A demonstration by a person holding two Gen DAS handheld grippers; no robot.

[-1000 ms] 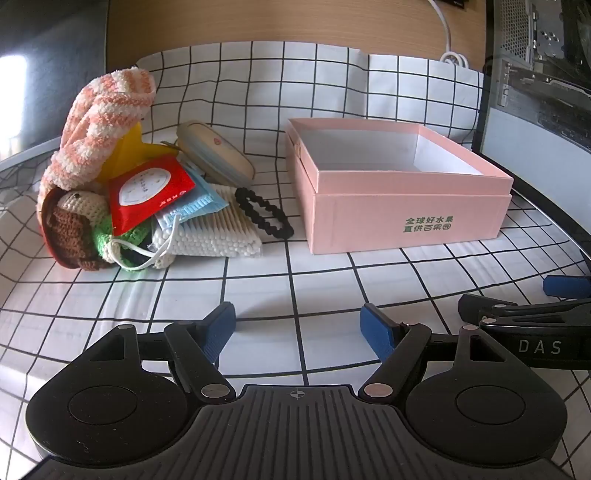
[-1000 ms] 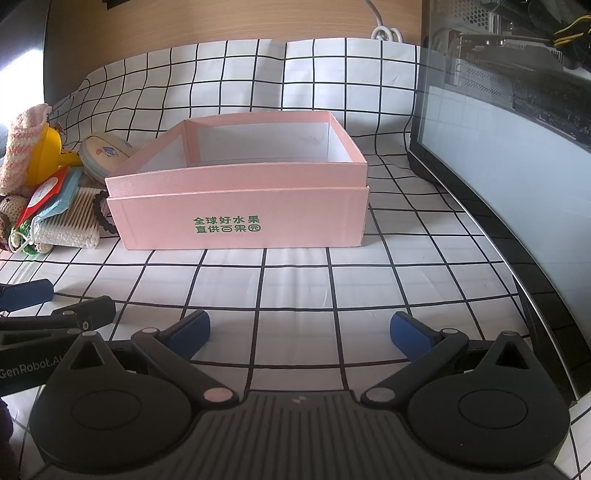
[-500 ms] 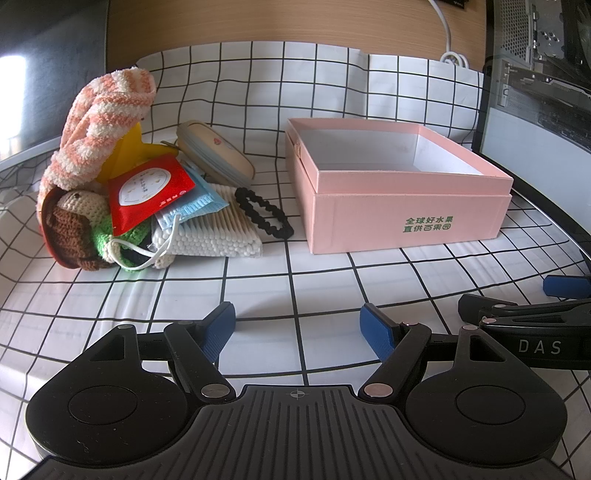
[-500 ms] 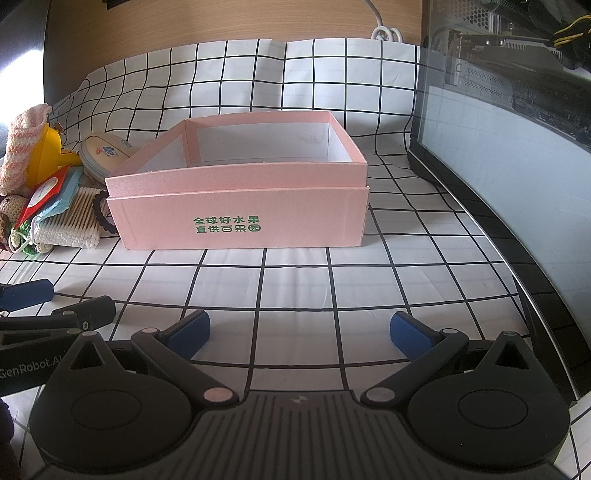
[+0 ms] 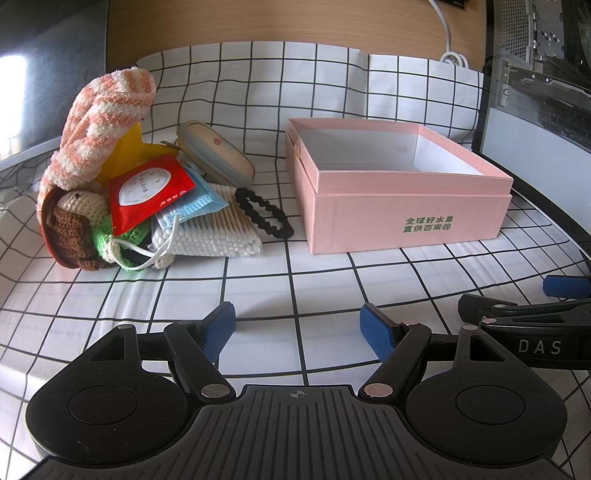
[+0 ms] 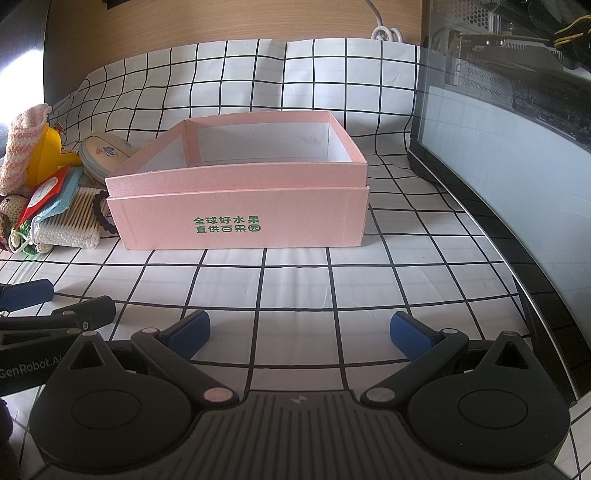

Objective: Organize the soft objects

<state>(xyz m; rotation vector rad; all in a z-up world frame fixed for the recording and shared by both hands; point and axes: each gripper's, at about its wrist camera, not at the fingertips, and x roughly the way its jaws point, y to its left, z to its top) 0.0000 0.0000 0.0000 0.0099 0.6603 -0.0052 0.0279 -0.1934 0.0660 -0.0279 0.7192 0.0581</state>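
Observation:
An open, empty pink box (image 5: pixel 402 218) stands on the checked cloth; it also shows in the right wrist view (image 6: pixel 240 218). Left of it lies a pile: a pink striped towel (image 5: pixel 99 129), a crocheted doll (image 5: pixel 74 225), a red packet (image 5: pixel 147 192), a blue face mask (image 5: pixel 192 206), a pack of cotton swabs (image 5: pixel 218 232), a black hair tie (image 5: pixel 264 216) and a beige pouch (image 5: pixel 214 155). My left gripper (image 5: pixel 297 326) is open and empty, low over the cloth in front of the pile. My right gripper (image 6: pixel 299 330) is open and empty in front of the box.
A yellow plastic piece (image 5: pixel 125 155) sits under the towel. A dark glass-sided case (image 6: pixel 517 155) stands at the right edge of the cloth. A wooden wall (image 5: pixel 295 22) with a white cable (image 5: pixel 448 44) is behind.

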